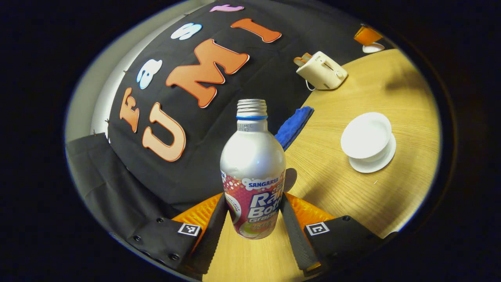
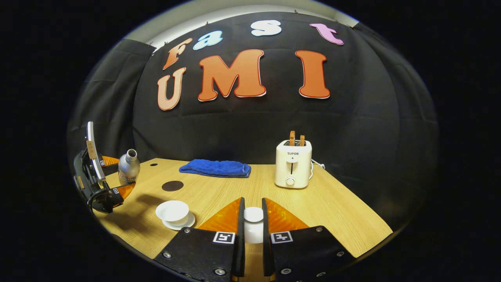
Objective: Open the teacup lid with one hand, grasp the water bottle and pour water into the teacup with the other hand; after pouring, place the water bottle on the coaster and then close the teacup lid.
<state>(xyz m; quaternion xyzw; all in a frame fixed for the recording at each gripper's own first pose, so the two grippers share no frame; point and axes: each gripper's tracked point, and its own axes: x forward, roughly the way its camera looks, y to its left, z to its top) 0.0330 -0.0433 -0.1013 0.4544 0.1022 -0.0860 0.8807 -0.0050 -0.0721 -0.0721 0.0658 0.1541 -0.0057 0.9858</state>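
We note the left tool closed on the water bottle, one finger pressed to each side of its lower body. The bottle stands upright in the grip, cap off, its threaded neck open at the top. In the right gripper view the same bottle shows at far left, held above the counter by the left tool, with a shadow on the wood beneath (so it looks lifted, though we cannot tell how far).

The right tool has its fingers drawn in close on the teacup lid, a small white piece held between them by its knob. The lid is well apart from the cup.

The teacup sits uncovered on its white saucer, left of the right tool. In the left gripper view the teacup and saucer lie to the right of the bottle, and we cannot tell whether the cup has water in it.

The coaster is a dark round disc lying flat on the counter, behind the teacup and near the bottle.

Farther back we record a folded blue cloth against the wall and a cream toaster with two slices standing in its slots.
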